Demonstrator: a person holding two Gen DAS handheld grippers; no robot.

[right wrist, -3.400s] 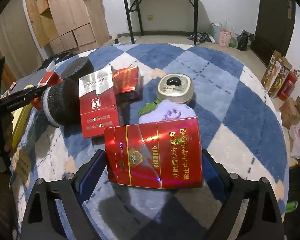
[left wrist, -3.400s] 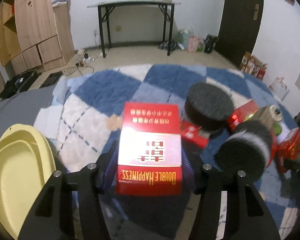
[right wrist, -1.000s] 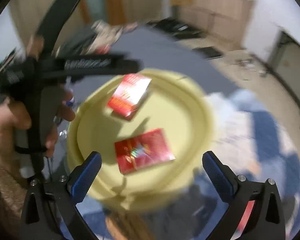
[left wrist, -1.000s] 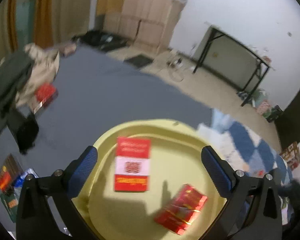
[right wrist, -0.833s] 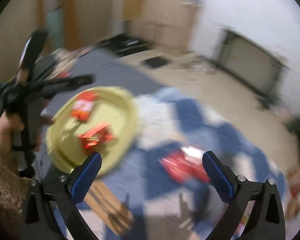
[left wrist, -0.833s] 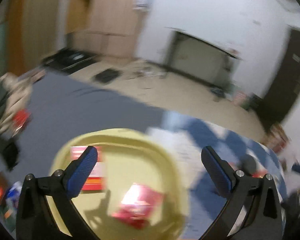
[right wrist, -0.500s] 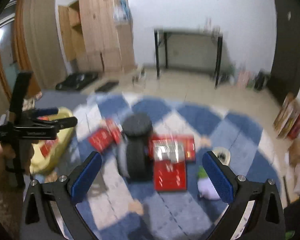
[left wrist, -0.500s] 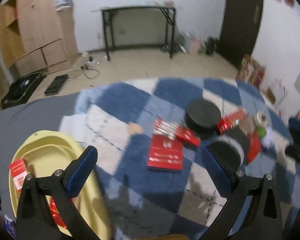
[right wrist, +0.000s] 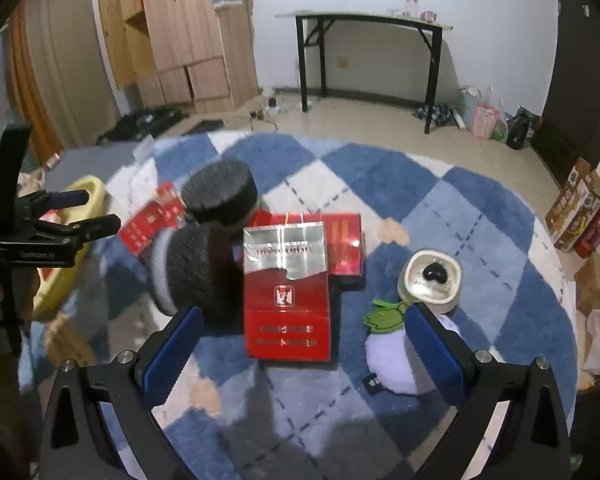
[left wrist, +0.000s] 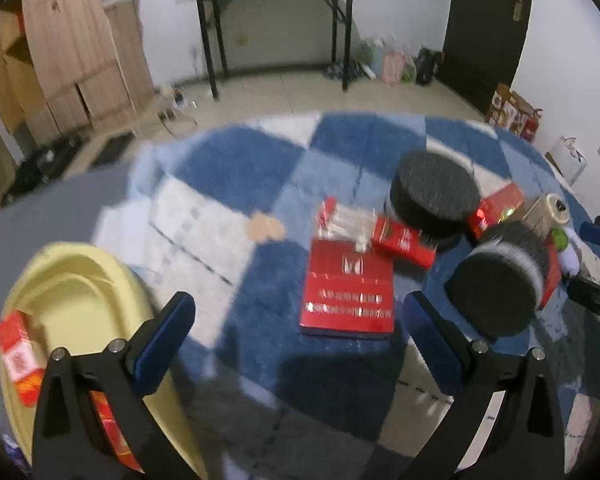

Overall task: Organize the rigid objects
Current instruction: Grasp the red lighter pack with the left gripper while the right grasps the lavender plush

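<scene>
Several red cartons lie on a blue and white checked rug. A flat red carton (left wrist: 348,292) lies just beyond my open, empty left gripper (left wrist: 296,328). A red and silver carton (right wrist: 286,292) lies between the fingers of my open, empty right gripper (right wrist: 298,344), a little beyond them. Two black round pads (right wrist: 220,192) (right wrist: 188,272) sit to its left, one flat and one on edge. The yellow tray (left wrist: 72,296) at the left holds a red and white box (left wrist: 16,356) and another red carton (left wrist: 108,424). The left gripper also shows in the right wrist view (right wrist: 96,216).
A cream round case (right wrist: 430,280), a green tag (right wrist: 384,314) and a white plush (right wrist: 400,352) lie right of the cartons. More red cartons (right wrist: 346,244) (right wrist: 152,224) sit behind. A black table (right wrist: 364,24) and wooden cabinets (right wrist: 184,32) stand by the far wall.
Both grippers let go of their cartons, which now lie in the yellow tray. They swung back from the tray to the rug and now face the remaining cartons.
</scene>
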